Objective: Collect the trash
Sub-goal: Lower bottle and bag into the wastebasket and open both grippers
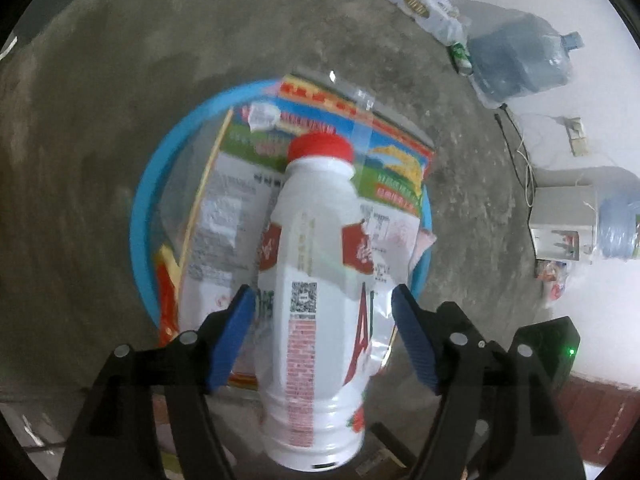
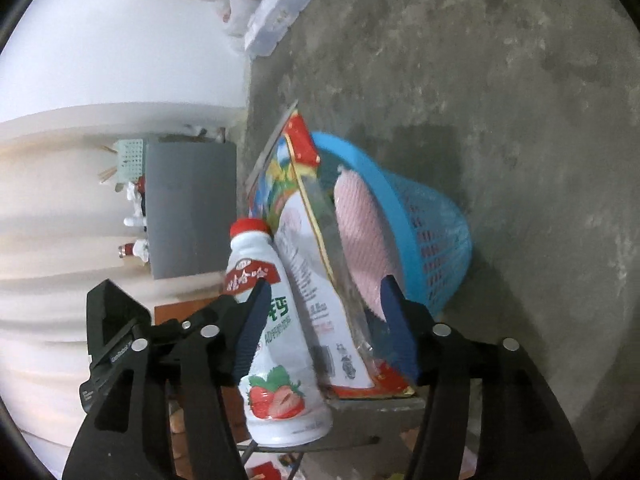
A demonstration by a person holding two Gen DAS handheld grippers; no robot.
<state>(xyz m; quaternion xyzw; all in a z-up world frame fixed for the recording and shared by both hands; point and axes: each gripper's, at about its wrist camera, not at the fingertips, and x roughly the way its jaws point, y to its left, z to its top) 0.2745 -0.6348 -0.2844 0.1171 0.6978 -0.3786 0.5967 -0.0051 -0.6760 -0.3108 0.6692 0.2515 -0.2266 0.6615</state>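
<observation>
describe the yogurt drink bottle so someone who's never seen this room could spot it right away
Find the blue mesh basket on the concrete floor, stuffed with a big printed bag. The bottle is beside that bag: white plastic, red cap, strawberry picture near its base.

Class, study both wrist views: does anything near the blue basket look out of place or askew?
Yes. The large printed bag is too big for the blue basket: it pokes out past the rim, tilted. The white bottle appears to be in mid-air between open jaws, touching neither, not yet in the basket.
</observation>
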